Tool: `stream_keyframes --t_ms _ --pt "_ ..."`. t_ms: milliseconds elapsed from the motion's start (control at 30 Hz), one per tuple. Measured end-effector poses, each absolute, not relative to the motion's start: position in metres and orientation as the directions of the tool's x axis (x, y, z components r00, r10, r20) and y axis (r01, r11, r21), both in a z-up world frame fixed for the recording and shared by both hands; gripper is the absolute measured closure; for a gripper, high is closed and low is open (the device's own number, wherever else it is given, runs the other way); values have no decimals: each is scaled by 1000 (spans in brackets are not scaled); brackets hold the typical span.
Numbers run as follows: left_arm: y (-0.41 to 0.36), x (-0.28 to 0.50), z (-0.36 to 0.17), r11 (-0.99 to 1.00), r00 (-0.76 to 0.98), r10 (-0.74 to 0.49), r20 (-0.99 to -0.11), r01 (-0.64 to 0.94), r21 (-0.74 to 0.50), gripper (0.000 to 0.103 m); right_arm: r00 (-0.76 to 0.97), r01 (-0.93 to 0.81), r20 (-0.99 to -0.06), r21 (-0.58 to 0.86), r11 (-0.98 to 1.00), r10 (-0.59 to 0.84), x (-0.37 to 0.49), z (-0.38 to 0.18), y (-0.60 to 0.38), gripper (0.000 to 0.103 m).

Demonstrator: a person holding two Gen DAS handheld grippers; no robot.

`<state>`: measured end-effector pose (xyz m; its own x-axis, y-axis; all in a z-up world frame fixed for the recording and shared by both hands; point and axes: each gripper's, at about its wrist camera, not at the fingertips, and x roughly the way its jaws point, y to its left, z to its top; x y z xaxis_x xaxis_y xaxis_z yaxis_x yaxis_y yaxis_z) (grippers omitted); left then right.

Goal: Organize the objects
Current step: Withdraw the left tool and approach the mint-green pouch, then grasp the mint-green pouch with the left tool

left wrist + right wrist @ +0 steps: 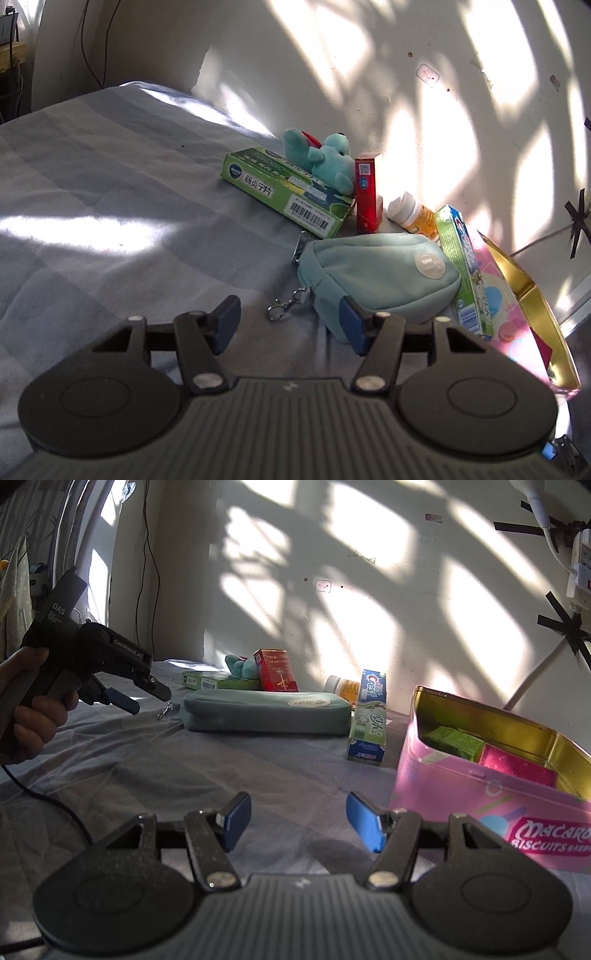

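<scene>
Surroundings: we saw a bed (184, 760) under a grey-blue sheet, set against a sunlit wall (332, 572), with the things heaped at its far side.
Clutter: a green box (284, 190) lay flat with a teal plush toy (325, 158) on top; a red box (367, 192) stood upright just beside it, and a white-capped bottle (410, 214) lay tipped over behind.
In the way: a toothpaste box (369, 716) leaned between the pouch and the pink tin (480, 797).
Tin: open, at the right, with a green packet (454, 740) and a pink packet (517, 766) inside.
Pouch: the teal pouch (266, 710) lay flat near the middle of the bed, its long axis running left to right, its metal clip (286, 306) trailing off the left end.
Left gripper (290, 325): held in a hand (29, 709), its jaws were spread with nothing between them, near the clip end; we could not tell whether its right pad touched the pouch.
Right gripper (299, 821): spread and empty above the bare sheet, just left of the tin.
</scene>
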<state>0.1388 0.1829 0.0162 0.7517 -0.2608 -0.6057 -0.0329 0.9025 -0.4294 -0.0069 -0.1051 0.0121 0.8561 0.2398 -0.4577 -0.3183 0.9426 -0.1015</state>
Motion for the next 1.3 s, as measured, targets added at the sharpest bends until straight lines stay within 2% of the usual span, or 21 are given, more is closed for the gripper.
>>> stream_keyframes --t_ms 67,100,133,200,267,300,333,433,600,733,967,1067,1133,1200,1267,1300 --pt "175 151 16 903 746 -270 -609 -22 -428 36 853 -324 -464 -107 940 241 -7 11 -103 44" --pt "172 158 15 902 741 -275 -612 -21 -432 27 852 -326 -465 -112 939 240 -7 10 -101 44" --pt "171 165 13 897 733 -283 -619 -27 -442 23 853 -326 -465 -116 938 239 -7 10 -101 44" --pt "168 177 9 878 721 -306 -622 -40 -478 23 854 -324 -463 -117 939 237 -7 10 -102 44" --pt "163 182 10 862 711 -337 -618 -31 -506 35 854 -320 -465 -113 941 234 -8 10 -103 43" --pt "158 184 9 852 698 -357 -621 -29 -522 52 853 -318 -467 -110 942 233 -8 9 -104 43" --pt "152 183 9 863 703 -330 -630 -45 -502 63 853 -317 -467 -108 942 233 -8 9 -104 43" --pt "151 170 11 868 732 -306 -608 -49 -495 72 851 -319 -468 -98 943 240 -7 10 -106 43" --pt "173 122 9 831 730 -360 -580 -33 -556 75 845 -340 -469 -101 935 257 -5 11 -105 43" --pt "206 70 9 823 730 -381 -568 -12 -568 75 829 -382 -465 -60 922 313 5 21 -104 43" --pt "252 19 9 831 736 -348 -581 -44 -554 72 728 -434 -486 217 874 483 73 38 -99 42" --pt "257 14 13 833 742 -318 -589 -78 -548 65 676 -401 -515 344 849 527 105 28 -93 42" --pt "255 10 18 829 751 -330 -571 -59 -557 49 647 -377 -532 400 835 547 123 20 -87 42" --pt "248 7 20 836 757 -335 -561 -37 -548 41 627 -360 -539 440 822 563 136 13 -82 40" --pt "241 9 18 843 751 -339 -566 -25 -537 43 577 -370 -546 489 790 608 149 6 -75 39" --pt "238 12 13 845 744 -338 -576 -30 -534 45 537 -374 -553 520 768 637 154 1 -70 42"
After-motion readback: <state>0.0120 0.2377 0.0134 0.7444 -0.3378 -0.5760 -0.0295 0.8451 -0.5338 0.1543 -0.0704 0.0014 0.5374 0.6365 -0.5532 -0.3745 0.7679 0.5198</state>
